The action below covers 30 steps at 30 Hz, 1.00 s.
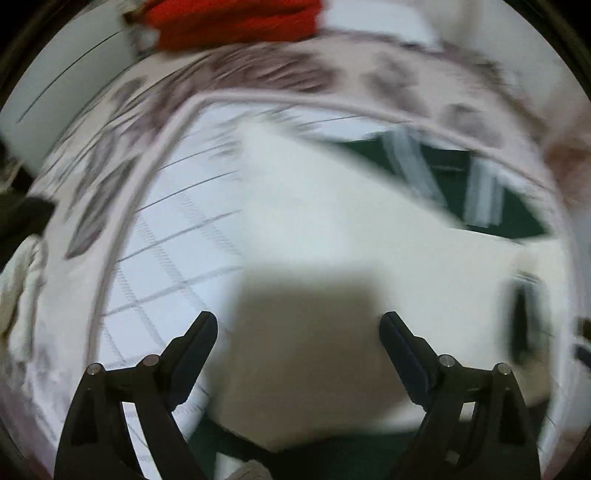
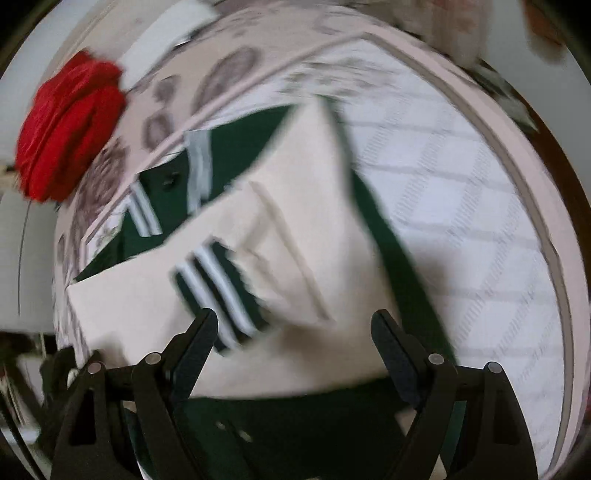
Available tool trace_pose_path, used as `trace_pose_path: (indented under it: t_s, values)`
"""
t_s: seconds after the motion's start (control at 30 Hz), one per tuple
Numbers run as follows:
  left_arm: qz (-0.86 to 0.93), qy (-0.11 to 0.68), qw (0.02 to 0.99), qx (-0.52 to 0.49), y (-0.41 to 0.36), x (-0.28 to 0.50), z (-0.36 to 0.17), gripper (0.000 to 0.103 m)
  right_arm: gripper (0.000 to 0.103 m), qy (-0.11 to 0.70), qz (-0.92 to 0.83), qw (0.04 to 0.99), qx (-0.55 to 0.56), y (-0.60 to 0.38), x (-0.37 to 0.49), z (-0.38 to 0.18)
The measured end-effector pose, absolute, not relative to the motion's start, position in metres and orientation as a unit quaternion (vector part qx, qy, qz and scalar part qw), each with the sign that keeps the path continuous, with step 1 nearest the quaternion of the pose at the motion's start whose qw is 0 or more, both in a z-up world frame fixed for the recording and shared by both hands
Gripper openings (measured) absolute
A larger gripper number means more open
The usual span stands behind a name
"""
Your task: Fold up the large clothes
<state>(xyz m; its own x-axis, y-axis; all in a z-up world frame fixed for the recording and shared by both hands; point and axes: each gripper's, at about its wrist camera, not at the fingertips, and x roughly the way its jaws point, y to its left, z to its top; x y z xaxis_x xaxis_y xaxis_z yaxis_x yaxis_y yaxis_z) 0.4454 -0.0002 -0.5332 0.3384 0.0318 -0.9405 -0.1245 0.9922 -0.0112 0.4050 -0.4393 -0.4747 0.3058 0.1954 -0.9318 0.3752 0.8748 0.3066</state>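
Observation:
A large green and cream jacket (image 2: 295, 206) with white stripes lies partly folded on a bed. Its cream sleeves are laid across the green body, and a striped cuff (image 2: 218, 284) shows near the middle. In the left wrist view the cream part (image 1: 332, 240) fills the centre and a green striped part (image 1: 454, 184) lies beyond it. My left gripper (image 1: 299, 325) is open and empty just above the cream cloth. My right gripper (image 2: 293, 323) is open and empty above the jacket's near part. Both views are motion-blurred.
The bed has a white checked quilt (image 2: 461, 206) with a pink patterned border (image 1: 258, 74). A folded red garment (image 2: 70, 129) sits at the bed's far edge, also in the left wrist view (image 1: 236, 22). White cloth (image 1: 18, 284) lies at the left.

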Motion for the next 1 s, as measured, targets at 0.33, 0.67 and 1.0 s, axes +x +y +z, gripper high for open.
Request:
trace_pose_path:
  t_s: [0.33, 0.67, 1.0]
  values:
    - [0.063, 0.592, 0.802, -0.042, 0.015, 0.462, -0.558, 0.103, 0.09, 0.647, -0.025, 0.76, 0.059, -0.325, 0.45, -0.527]
    - [0.018, 0.591, 0.806, 0.006, -0.008, 0.413, -0.522, 0.103, 0.088, 0.574, -0.265, 0.73, 0.26, -0.513, 0.382, -0.5]
    - [0.002, 0.665, 0.746, 0.028, -0.04, 0.288, -0.545, 0.103, 0.089, 0.658, -0.156, 0.677, 0.289, -0.434, 0.257, -0.508]
